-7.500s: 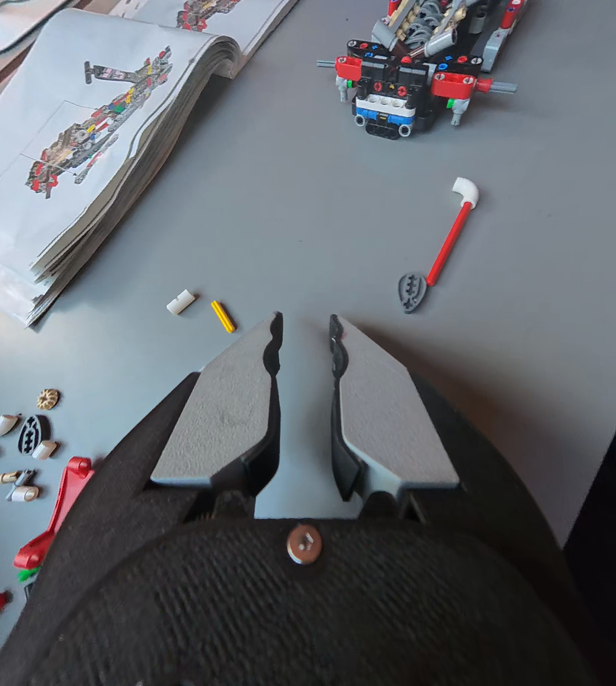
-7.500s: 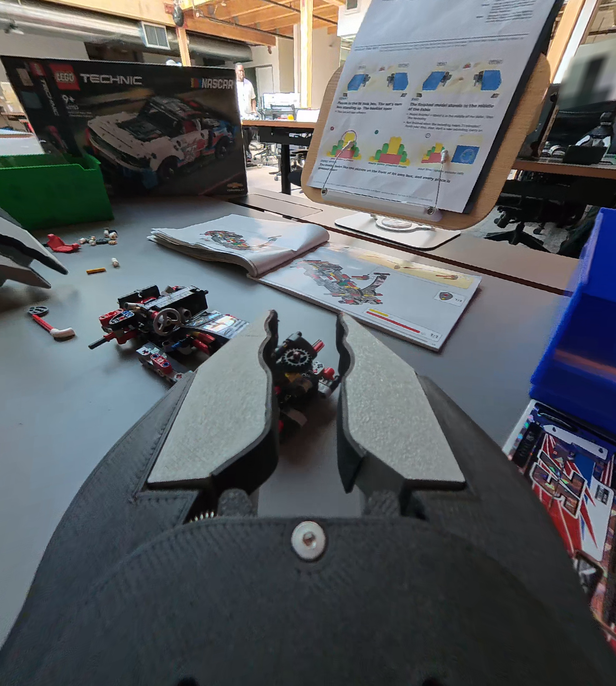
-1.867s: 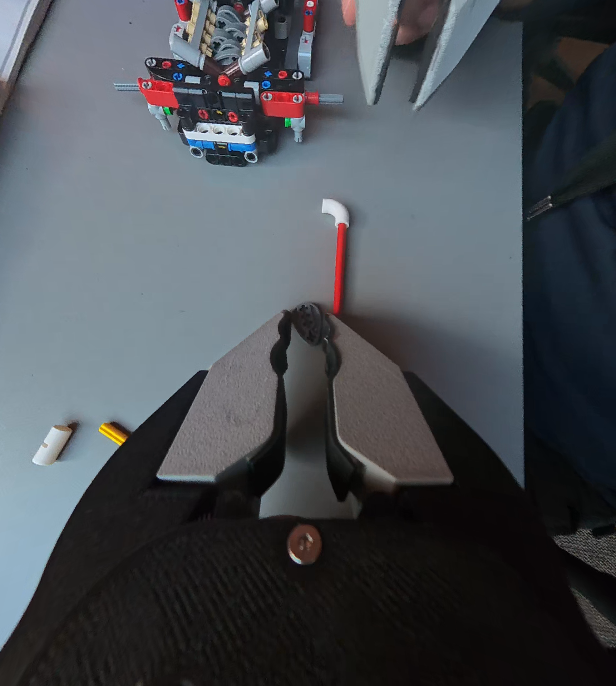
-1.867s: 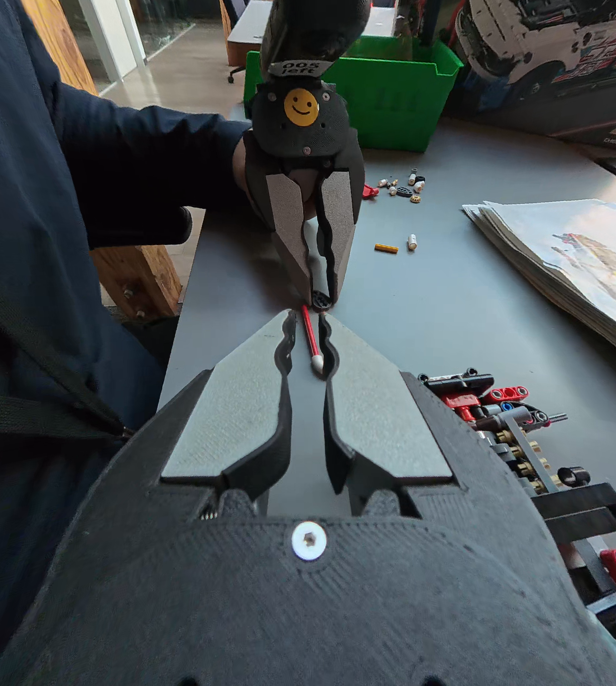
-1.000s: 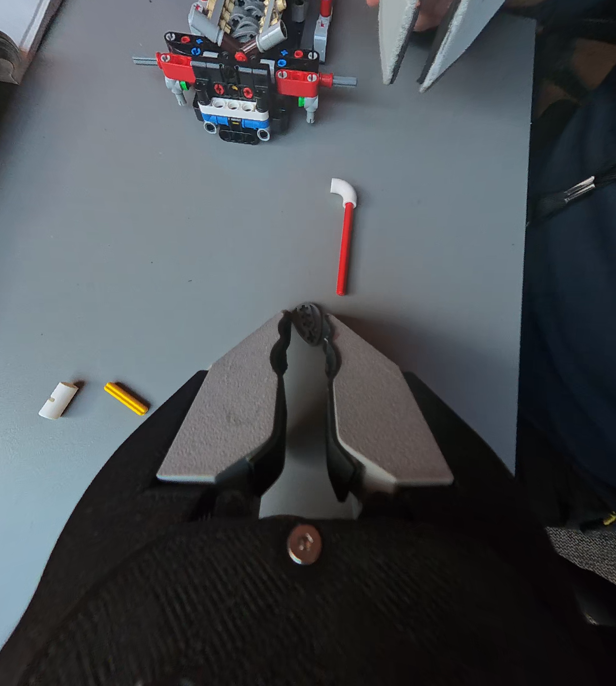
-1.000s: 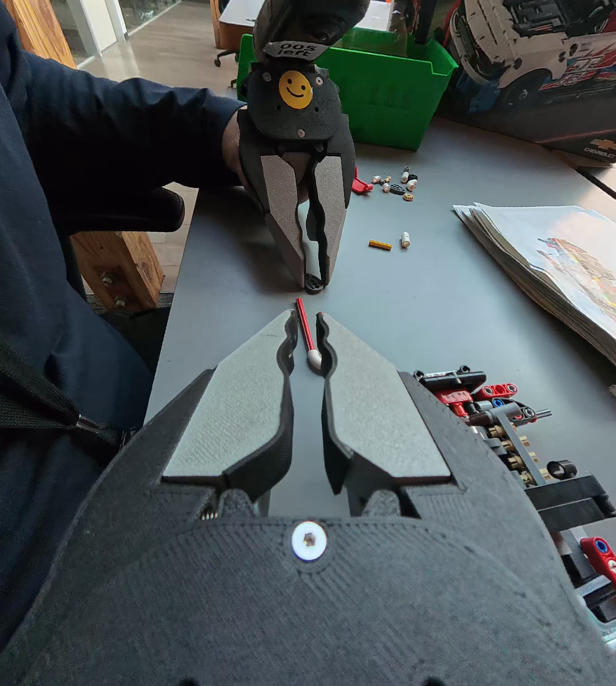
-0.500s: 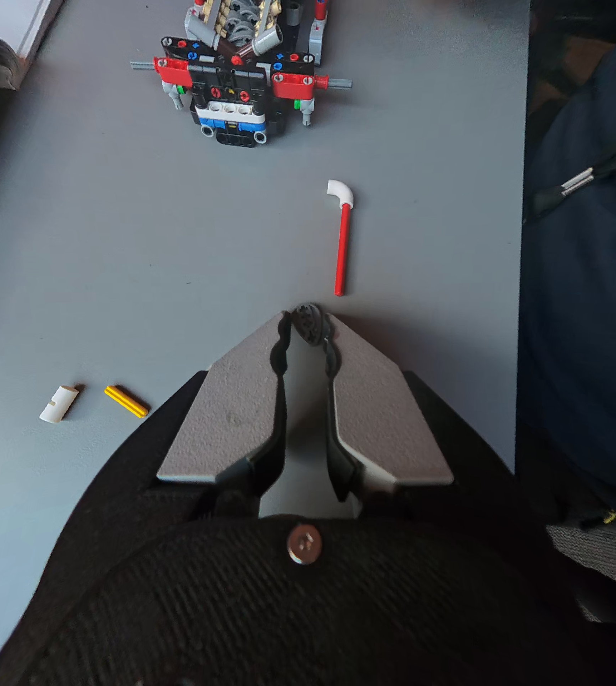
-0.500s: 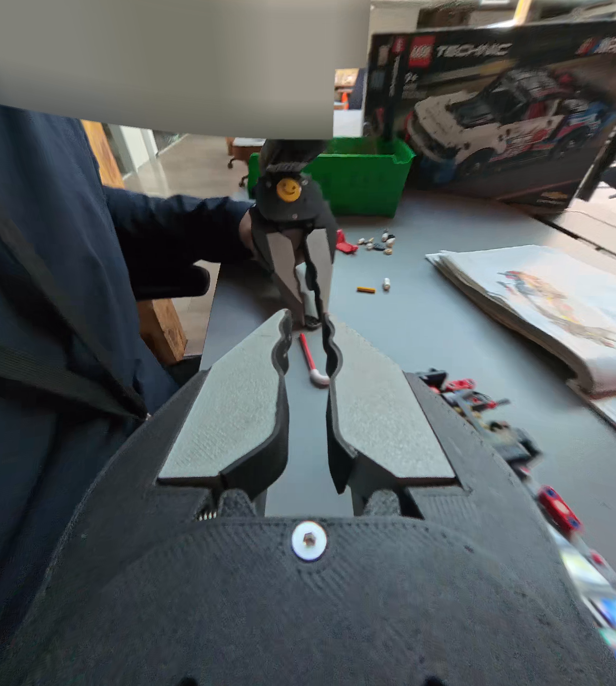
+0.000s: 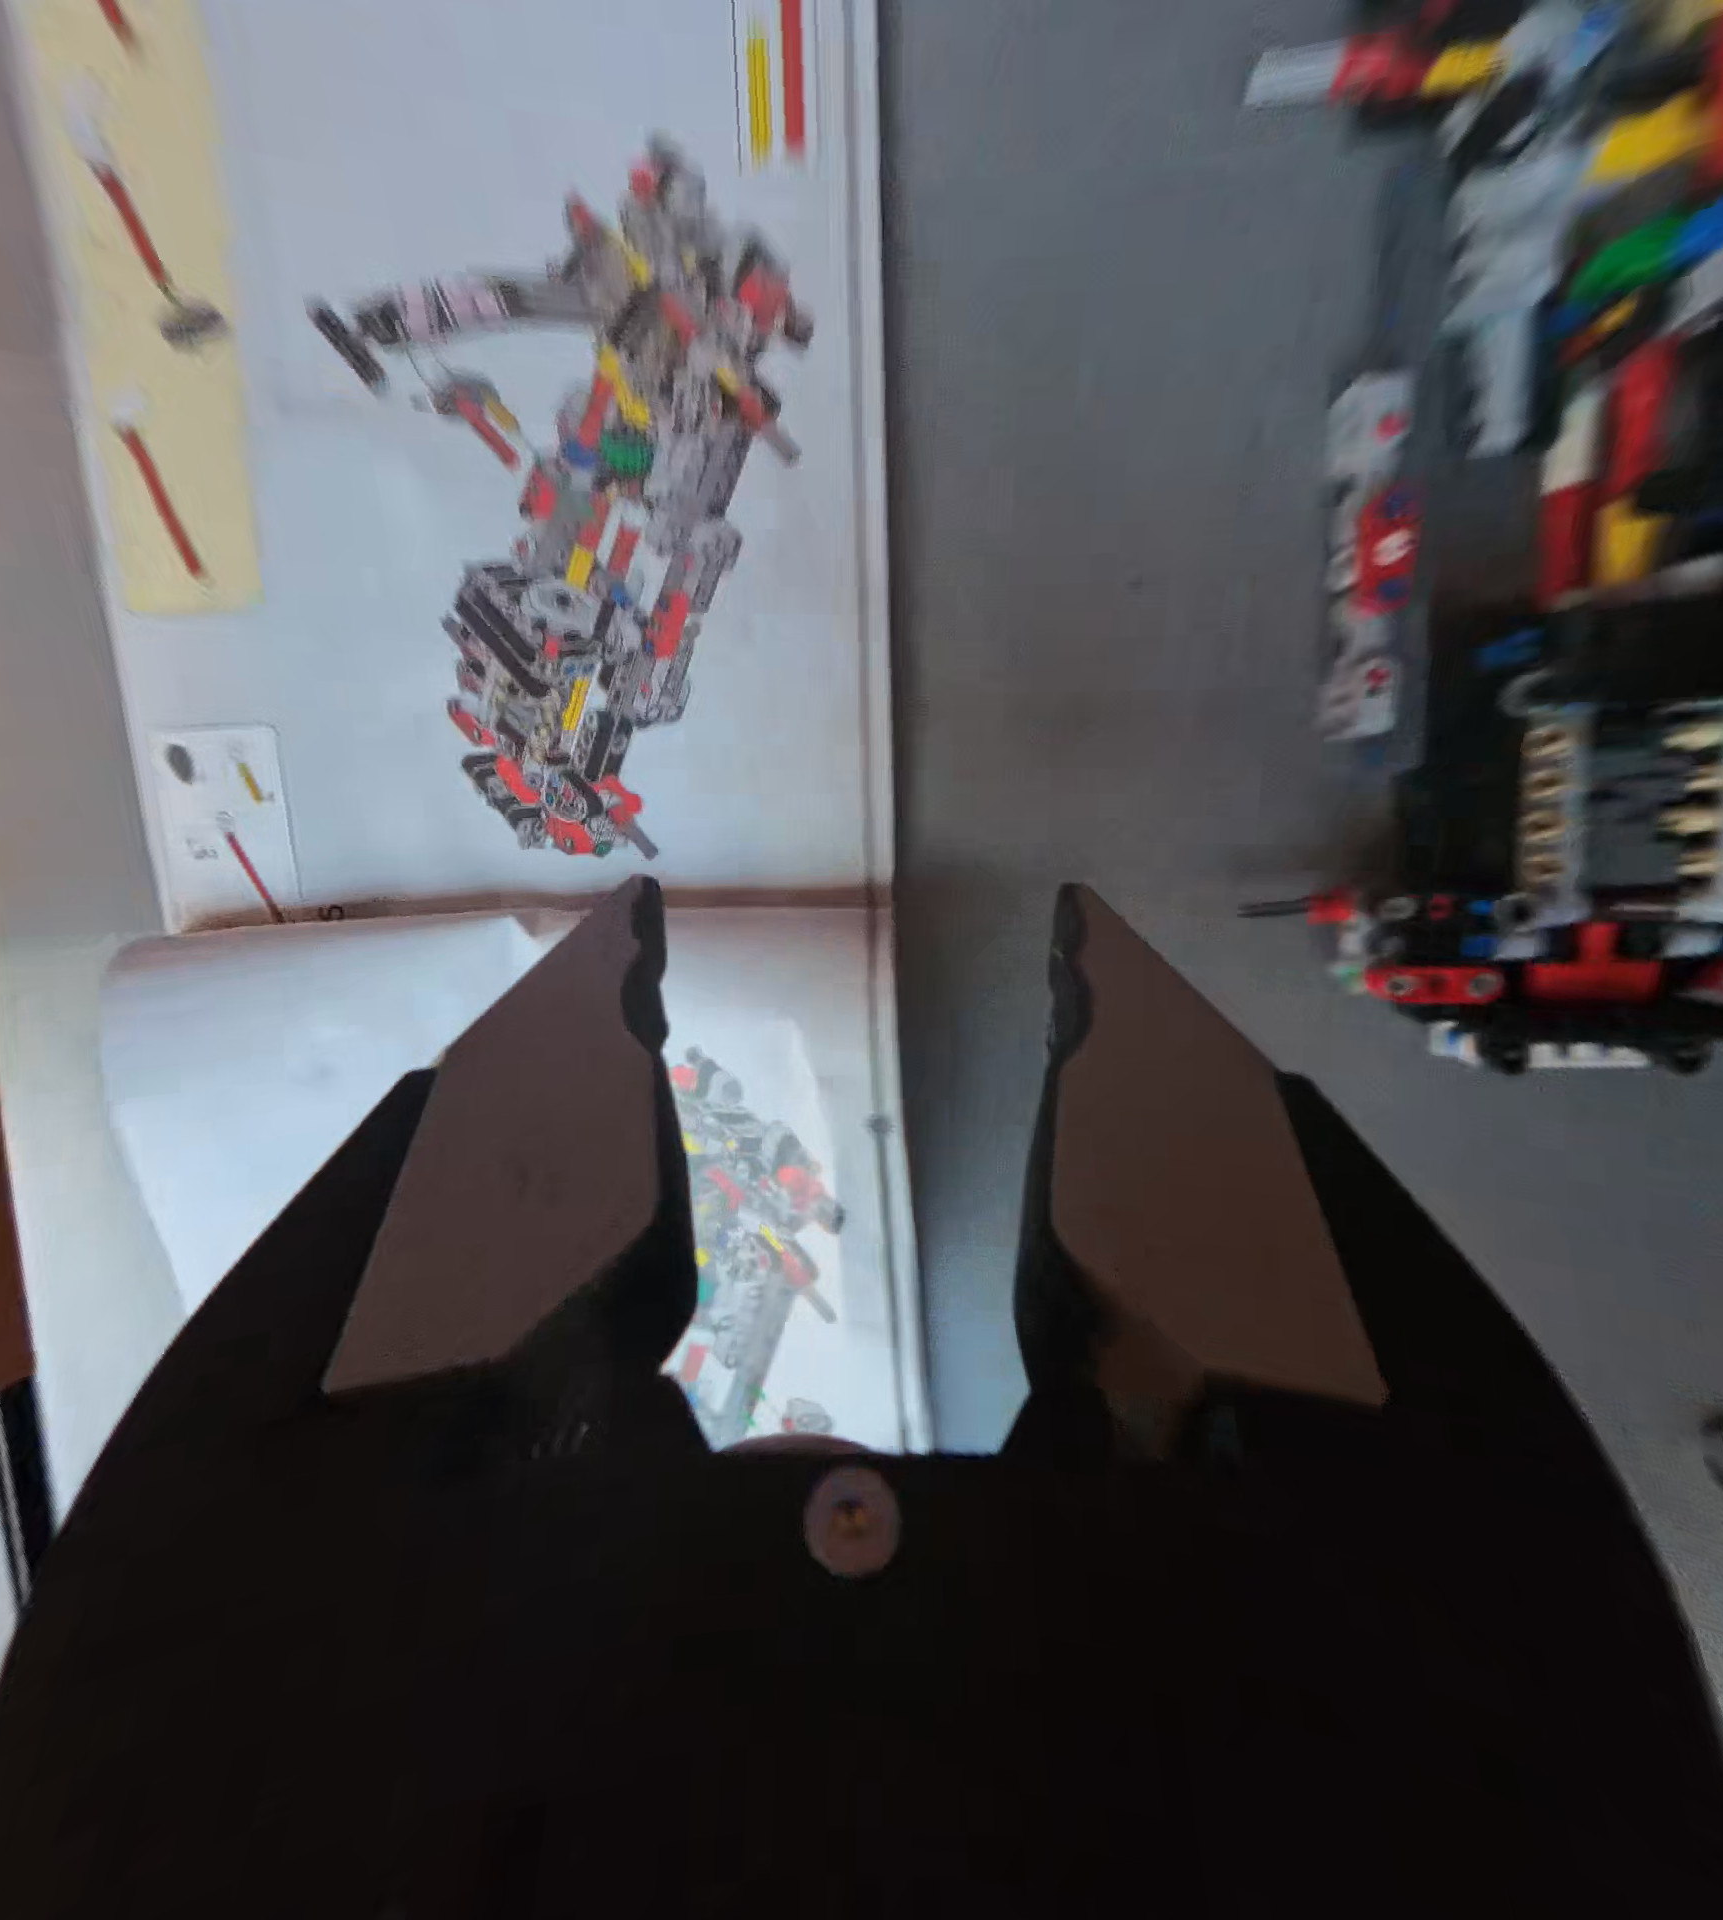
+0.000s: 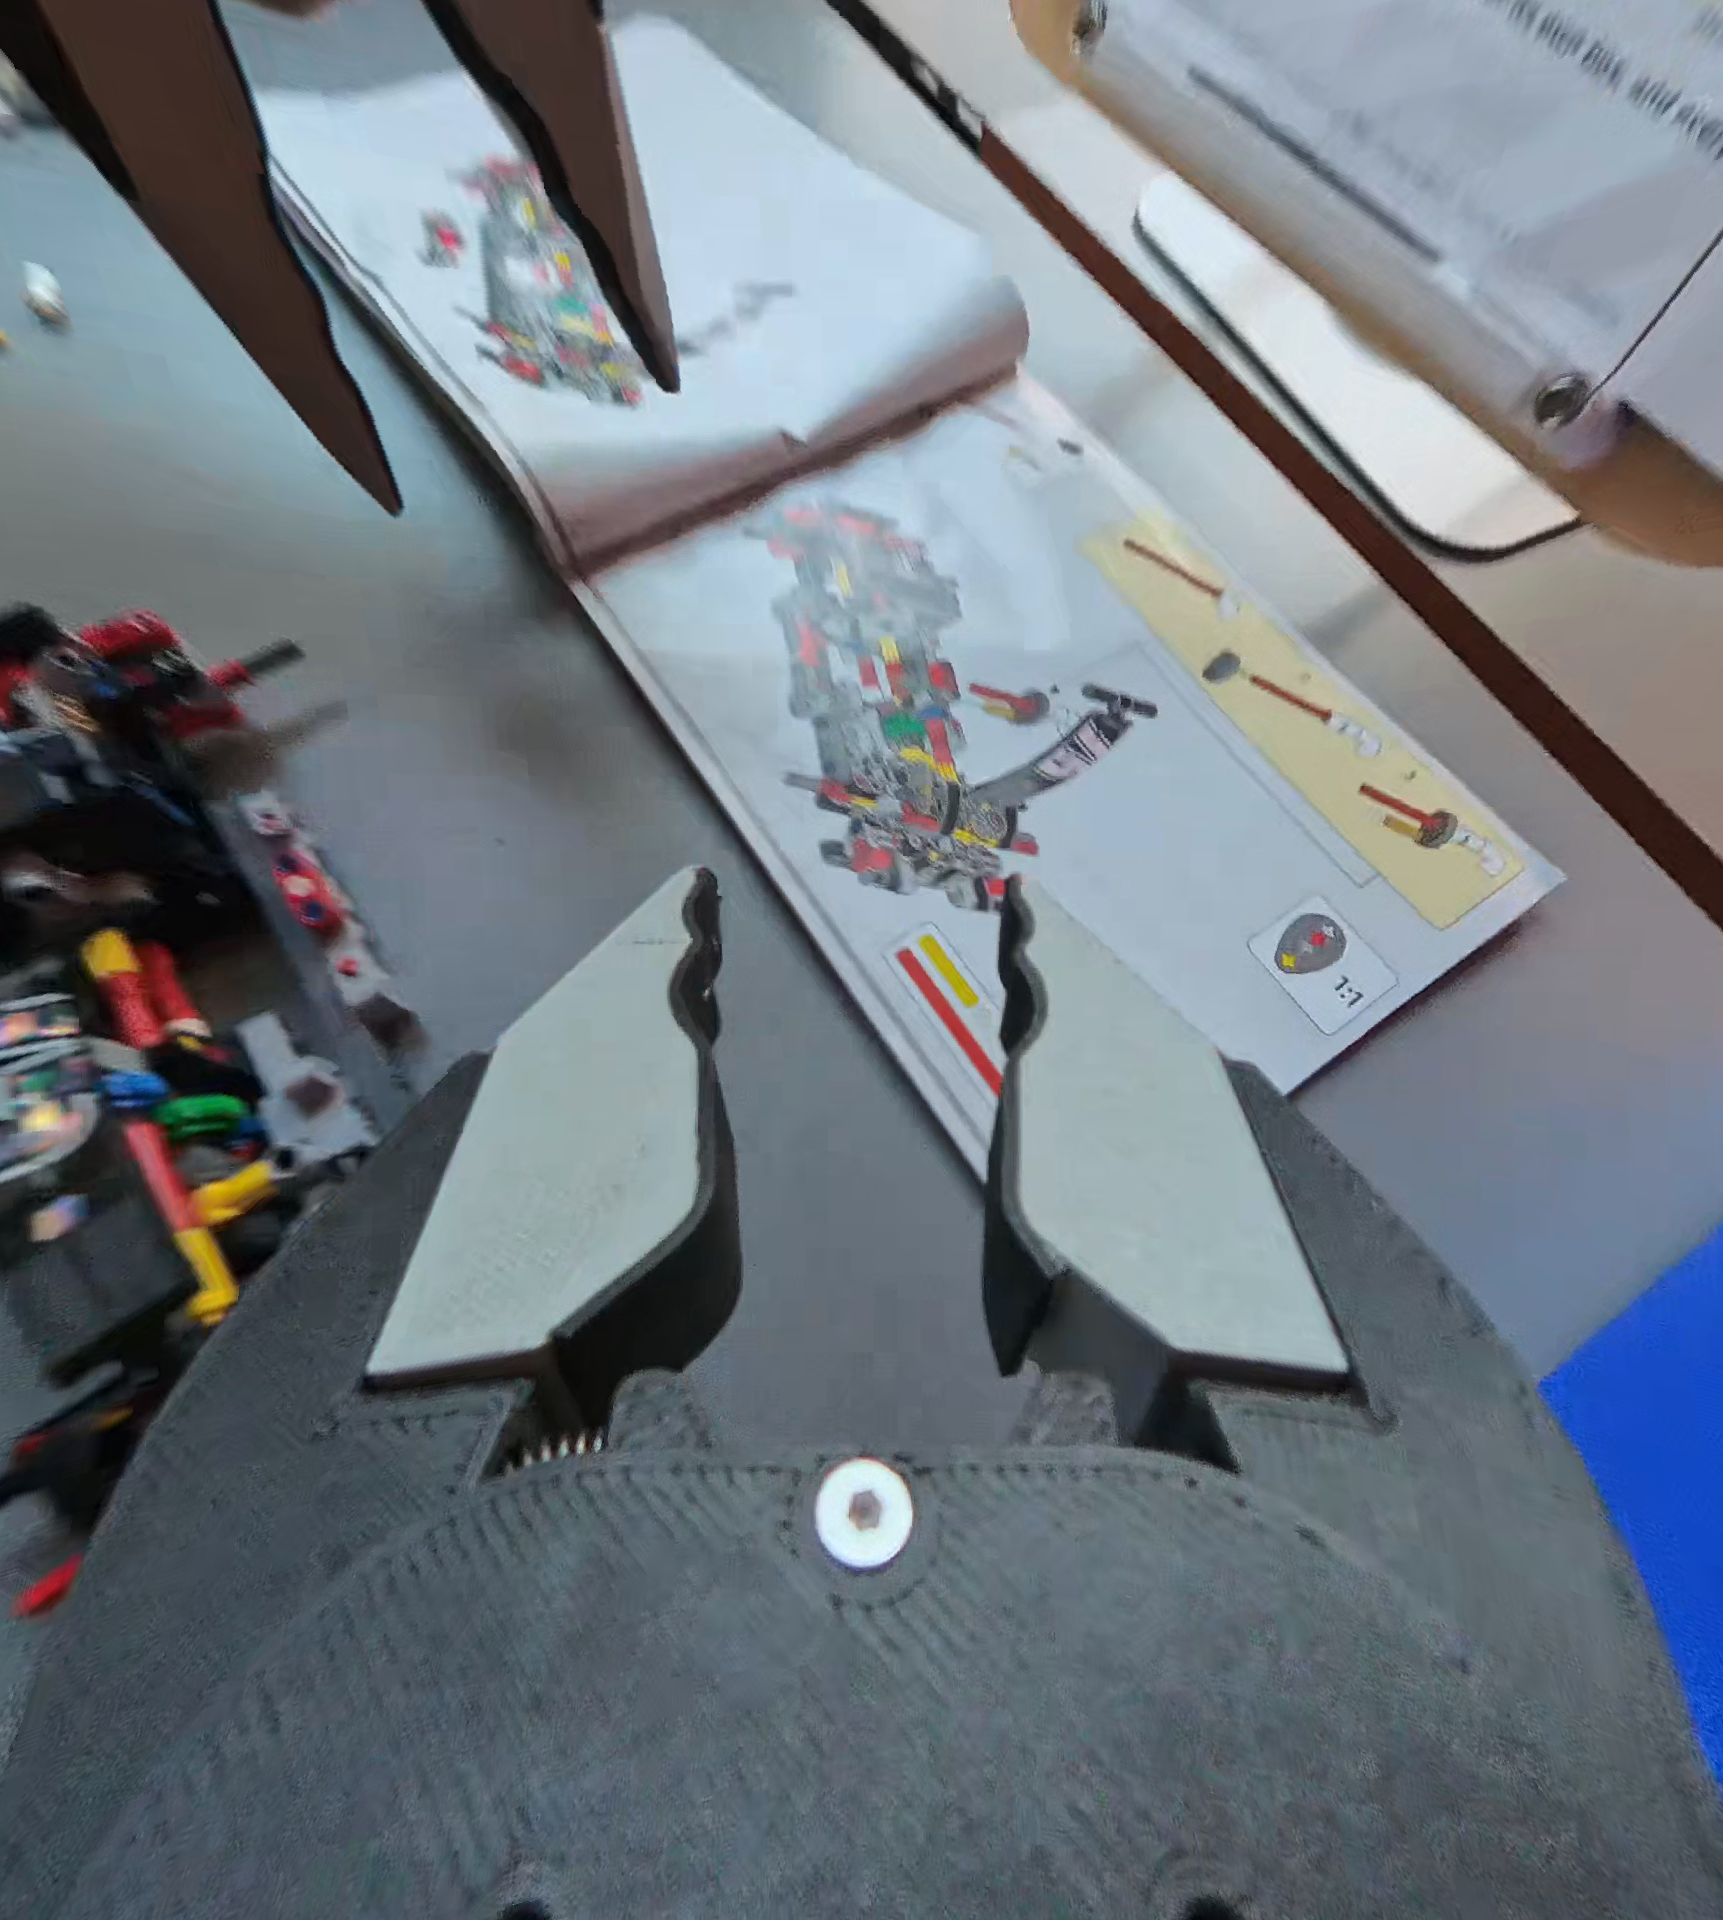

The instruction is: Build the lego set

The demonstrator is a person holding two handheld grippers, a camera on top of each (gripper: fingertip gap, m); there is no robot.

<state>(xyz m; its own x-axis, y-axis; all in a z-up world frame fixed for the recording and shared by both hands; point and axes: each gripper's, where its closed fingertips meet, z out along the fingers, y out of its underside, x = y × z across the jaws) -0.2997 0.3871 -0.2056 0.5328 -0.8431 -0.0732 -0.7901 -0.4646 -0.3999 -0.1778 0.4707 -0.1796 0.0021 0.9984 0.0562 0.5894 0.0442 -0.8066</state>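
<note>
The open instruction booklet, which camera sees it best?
The right wrist view shows the open instruction booklet best: both pages, the fold and the outer corner are visible, fairly sharp. The left wrist view looks straight down on it, but its own open gripper covers part and the picture is blurred.

Matt grey table top (image 10: 483, 727) carries a glossy paper instruction booklet (image 10: 1148, 831), its pages curling ahead of both grippers. The right gripper (image 10: 857, 914) shows finely textured, matt grey fingers (image 10: 576, 1164) edged with wavy black pads, set in a ribbed, layered black plastic body with a bright metal screw (image 10: 863, 1525). Left of it, a shiny plastic brick model (image 10: 88, 987). To its right, a smooth blue plastic bin (image 10: 1709, 1455). The left gripper (image 9: 857, 904) is shadowed, its fingers dull.
</note>
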